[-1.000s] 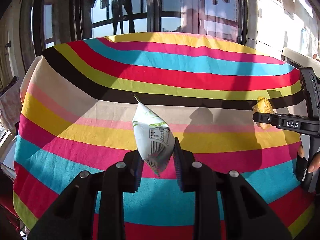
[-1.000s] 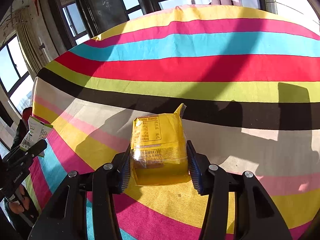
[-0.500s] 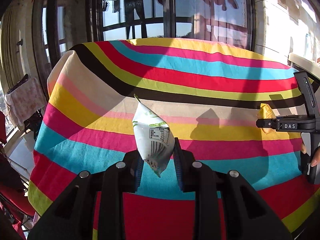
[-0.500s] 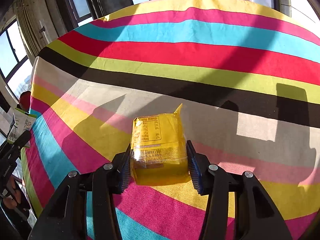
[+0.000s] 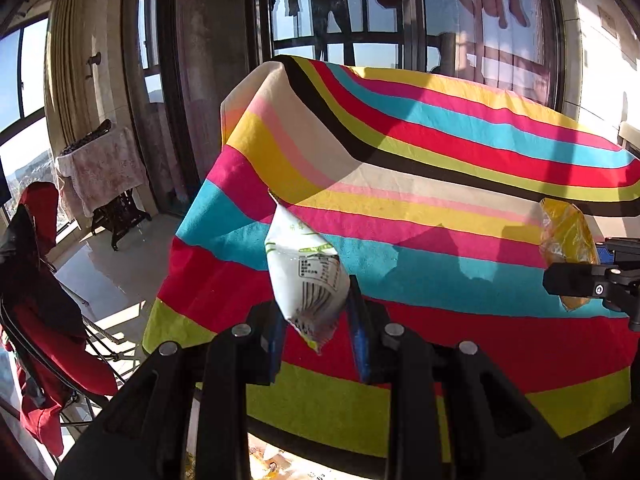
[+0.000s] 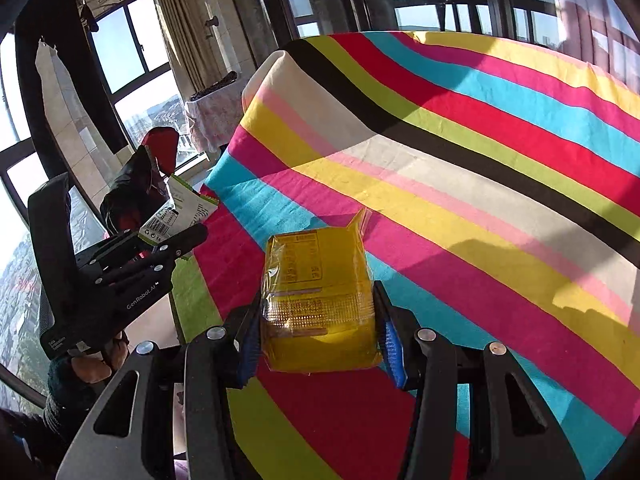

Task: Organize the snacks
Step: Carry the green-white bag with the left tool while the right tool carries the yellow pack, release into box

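Note:
My left gripper [image 5: 316,334] is shut on a white snack packet [image 5: 304,276] with green print and a barcode, held in the air off the table's front left corner. My right gripper [image 6: 318,340] is shut on a yellow snack packet [image 6: 318,300], held above the near edge of the striped tablecloth [image 6: 460,184]. The yellow packet also shows at the right edge of the left wrist view [image 5: 566,236]. The white packet and the left gripper show at the left of the right wrist view [image 6: 180,216].
The table is covered by a bright striped cloth [image 5: 420,184] that hangs over its edges. A folding chair with a red jacket [image 5: 36,280] stands on the floor at left. A small cloth-covered stand [image 5: 104,168] is by the windows.
Both grippers have pulled back from the table and swung left, still holding their packets. The table's left corner, the floor and the chair have come into view.

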`<state>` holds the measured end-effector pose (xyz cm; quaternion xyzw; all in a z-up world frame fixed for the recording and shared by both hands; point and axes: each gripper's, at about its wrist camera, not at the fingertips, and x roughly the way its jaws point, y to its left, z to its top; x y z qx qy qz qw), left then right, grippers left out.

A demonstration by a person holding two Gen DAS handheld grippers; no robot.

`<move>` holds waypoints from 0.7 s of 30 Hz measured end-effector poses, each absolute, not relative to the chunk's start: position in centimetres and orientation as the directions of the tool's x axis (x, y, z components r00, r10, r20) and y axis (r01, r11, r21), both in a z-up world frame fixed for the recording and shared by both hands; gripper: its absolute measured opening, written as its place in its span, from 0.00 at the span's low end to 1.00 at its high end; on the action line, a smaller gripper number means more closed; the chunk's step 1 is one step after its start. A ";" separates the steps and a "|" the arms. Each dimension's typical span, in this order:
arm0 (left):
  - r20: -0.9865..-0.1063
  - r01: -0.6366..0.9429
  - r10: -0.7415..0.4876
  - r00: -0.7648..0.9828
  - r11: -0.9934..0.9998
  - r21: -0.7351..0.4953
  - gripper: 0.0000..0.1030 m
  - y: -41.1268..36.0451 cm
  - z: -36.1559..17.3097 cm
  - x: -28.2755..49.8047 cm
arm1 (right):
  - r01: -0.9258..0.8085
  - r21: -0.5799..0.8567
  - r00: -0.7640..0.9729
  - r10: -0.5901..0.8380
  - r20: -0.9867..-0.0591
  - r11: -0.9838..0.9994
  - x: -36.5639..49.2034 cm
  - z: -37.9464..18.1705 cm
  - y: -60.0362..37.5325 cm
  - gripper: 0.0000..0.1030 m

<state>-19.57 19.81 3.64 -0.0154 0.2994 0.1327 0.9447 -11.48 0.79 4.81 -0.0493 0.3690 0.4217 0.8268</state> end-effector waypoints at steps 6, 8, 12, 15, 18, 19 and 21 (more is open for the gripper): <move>-0.587 -0.317 0.290 0.756 0.946 0.058 0.27 21.8 3.2 -23.1 | -0.777 0.228 0.316 0.677 -0.665 0.587 -13.7 4.5 4.1 0.47; -0.592 -0.333 0.301 0.747 0.941 0.058 0.27 22.1 3.0 -24.4 | -0.801 0.218 0.295 0.685 -0.666 0.557 -15.0 4.5 5.3 0.47; -0.613 -0.381 0.330 0.718 0.923 0.050 0.27 23.2 2.0 -27.5 | -0.849 0.192 0.254 0.699 -0.669 0.493 -17.8 4.7 7.8 0.47; -0.643 -0.437 0.360 0.676 0.898 0.043 0.27 24.7 0.8 -29.6 | -0.880 0.168 0.222 0.699 -0.679 0.444 -19.8 4.5 9.6 0.47; -0.677 -0.497 0.390 0.624 0.867 0.042 0.27 26.5 -0.5 -31.8 | -0.911 0.135 0.193 0.692 -0.696 0.390 -21.9 4.1 11.4 0.47; -0.683 -0.513 0.400 0.612 0.857 0.043 0.27 27.0 -0.8 -32.5 | -0.920 0.123 0.185 0.689 -0.701 0.372 -22.7 4.0 11.9 0.47; -0.690 -0.541 0.419 0.590 0.840 0.047 0.27 27.7 -1.1 -33.7 | -0.937 0.092 0.174 0.678 -0.714 0.337 -24.1 3.6 13.1 0.47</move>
